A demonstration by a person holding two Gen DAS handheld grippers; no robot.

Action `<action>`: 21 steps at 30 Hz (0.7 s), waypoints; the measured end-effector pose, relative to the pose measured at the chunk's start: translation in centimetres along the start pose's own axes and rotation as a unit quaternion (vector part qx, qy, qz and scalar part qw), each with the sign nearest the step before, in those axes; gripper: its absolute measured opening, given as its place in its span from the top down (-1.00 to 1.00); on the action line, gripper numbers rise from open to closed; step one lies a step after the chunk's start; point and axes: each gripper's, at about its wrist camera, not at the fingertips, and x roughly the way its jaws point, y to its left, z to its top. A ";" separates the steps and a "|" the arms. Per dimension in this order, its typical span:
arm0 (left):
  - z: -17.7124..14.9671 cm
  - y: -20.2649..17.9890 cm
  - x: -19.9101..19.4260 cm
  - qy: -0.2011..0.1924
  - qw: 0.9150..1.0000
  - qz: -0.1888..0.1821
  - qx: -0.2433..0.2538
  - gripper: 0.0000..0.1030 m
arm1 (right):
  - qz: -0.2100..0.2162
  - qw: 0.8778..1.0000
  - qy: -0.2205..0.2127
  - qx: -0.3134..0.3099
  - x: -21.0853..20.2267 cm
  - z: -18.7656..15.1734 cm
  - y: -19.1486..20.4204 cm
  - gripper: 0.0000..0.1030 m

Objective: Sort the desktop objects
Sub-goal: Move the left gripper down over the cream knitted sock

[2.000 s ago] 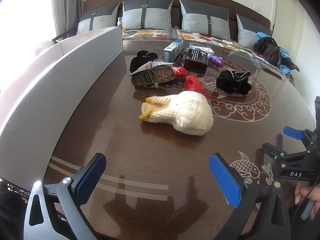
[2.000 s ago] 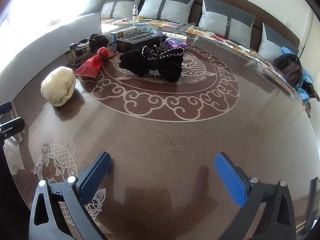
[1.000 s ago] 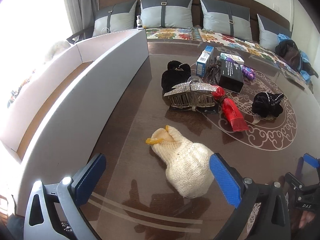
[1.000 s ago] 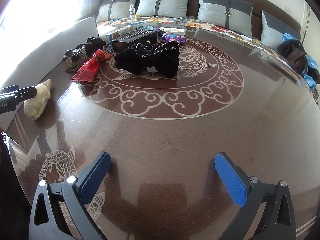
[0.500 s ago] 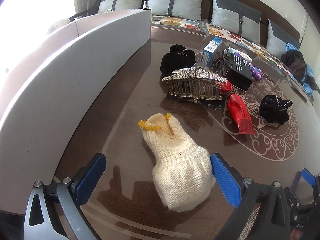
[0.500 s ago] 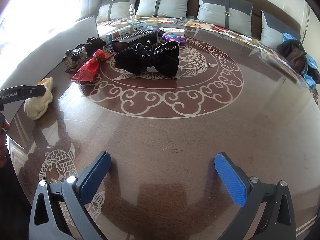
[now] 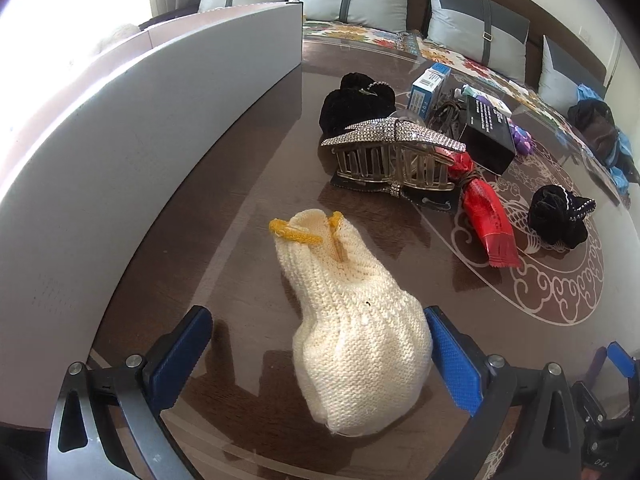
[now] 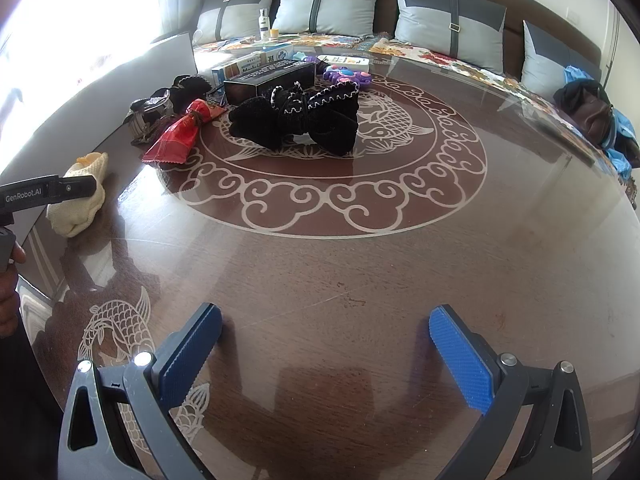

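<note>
I have the left tool (image 7: pixel 316 354) spread wide around the cream knitted pouch (image 7: pixel 352 328), which lies flat on the desk (image 7: pixel 248 216) near its left edge, just beside the grey partition board (image 7: pixel 152 128). The pouch's fat end sits between my fingers, but off-centre: it looks to be touching the right pad (image 7: pixel 450 360), while the left pad (image 7: pixel 180 356) stands well clear.

If I squeeze from here, I judge the right pad bites first and shoves the soft knit sideways across the glossy top instead of pinching it. The pouch may also simply squash and slide out, since it is loose and rounded. If I come in too low, the pads could scrape the glass.

The narrow end with the yellow drawstring (image 7: pixel 294 234) points toward the rhinestone hair claw (image 7: pixel 394 156) and the red wrapper (image 7: pixel 486 216); pushing forward risks nudging that cluster.

My right tool (image 8: pixel 324 354) hangs open and empty over bare desk near the front edge, well apart from the black bow (image 8: pixel 296 122).
</note>
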 end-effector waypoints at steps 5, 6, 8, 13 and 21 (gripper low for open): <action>-0.4 -0.8 0.4 -0.004 1.000 0.014 0.019 -1.00 | 0.000 1.000 0.000 0.000 0.0 0.0 0.0 -1.00; -0.5 -0.7 0.4 -0.006 1.000 0.013 0.020 -1.00 | 0.000 1.000 0.000 0.000 0.0 0.0 0.0 -1.00; -0.6 -0.6 0.3 -0.008 1.000 0.009 0.026 -1.00 | 0.000 1.000 0.000 0.000 0.0 0.0 0.0 -1.00; -0.7 -0.3 0.2 -0.006 0.999 -0.001 0.043 -1.00 | 0.000 1.000 0.000 0.000 0.0 0.0 0.0 -1.00; -0.7 -0.1 0.1 -0.005 0.999 -0.007 0.054 -1.00 | 0.000 1.000 0.000 0.000 0.0 0.0 0.0 -1.00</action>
